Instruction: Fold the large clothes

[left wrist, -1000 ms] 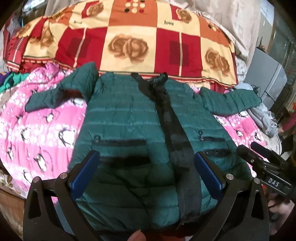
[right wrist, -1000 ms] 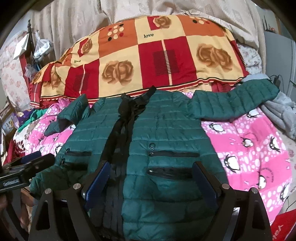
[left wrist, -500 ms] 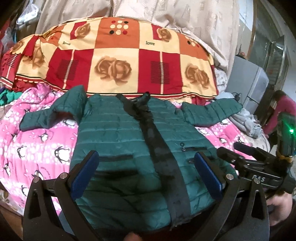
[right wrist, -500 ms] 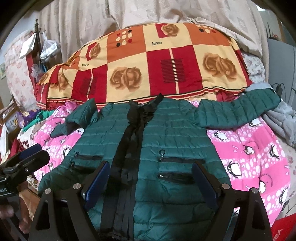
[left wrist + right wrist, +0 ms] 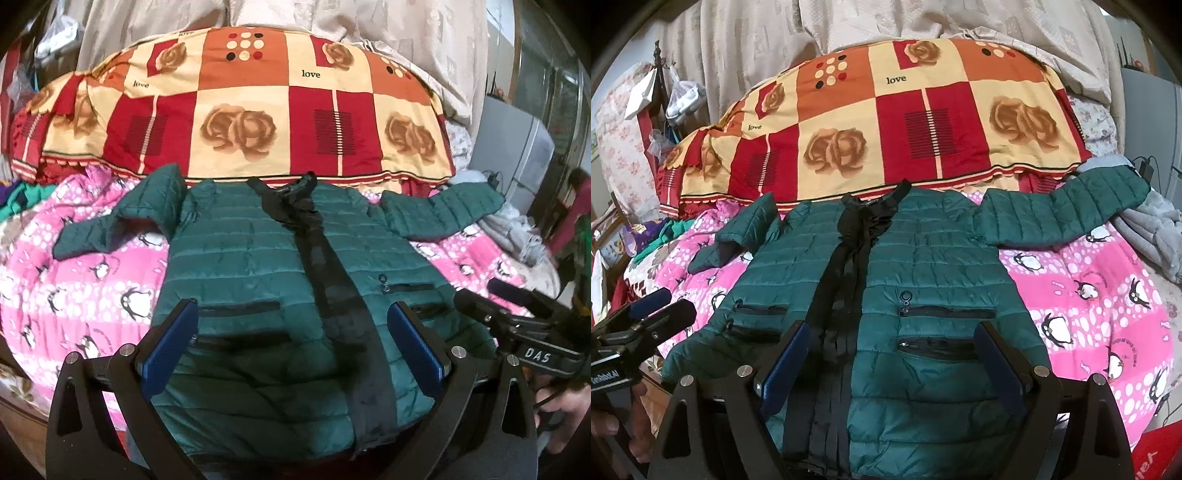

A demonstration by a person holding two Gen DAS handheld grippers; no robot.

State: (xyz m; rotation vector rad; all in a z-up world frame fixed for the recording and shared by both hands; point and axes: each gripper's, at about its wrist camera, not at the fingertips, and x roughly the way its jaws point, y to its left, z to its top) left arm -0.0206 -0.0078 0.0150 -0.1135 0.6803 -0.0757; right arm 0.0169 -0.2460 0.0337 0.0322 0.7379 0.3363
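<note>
A dark green quilted jacket [image 5: 258, 266] lies front up on a pink penguin blanket [image 5: 92, 288], zipped, with a black placket down the middle. It also shows in the right wrist view [image 5: 923, 266]. Its left sleeve [image 5: 122, 225] is bent; its right sleeve [image 5: 1067, 206] stretches out sideways. My left gripper [image 5: 291, 343] is open and empty, above the hem. My right gripper [image 5: 890, 362] is open and empty, above the hem on the jacket's right half. Each gripper shows at the edge of the other's view.
A red, orange and cream rose-patterned quilt [image 5: 258, 110] is piled behind the jacket. Grey clothing [image 5: 1156, 236] lies at the right by the sleeve end. Green and purple clothes [image 5: 657, 236] lie at the left. A grey cabinet [image 5: 513, 155] stands at the right.
Both grippers have drawn back and tilted up, so the jacket sits lower and farther away in both views. The jacket has not moved. Both stay open.
</note>
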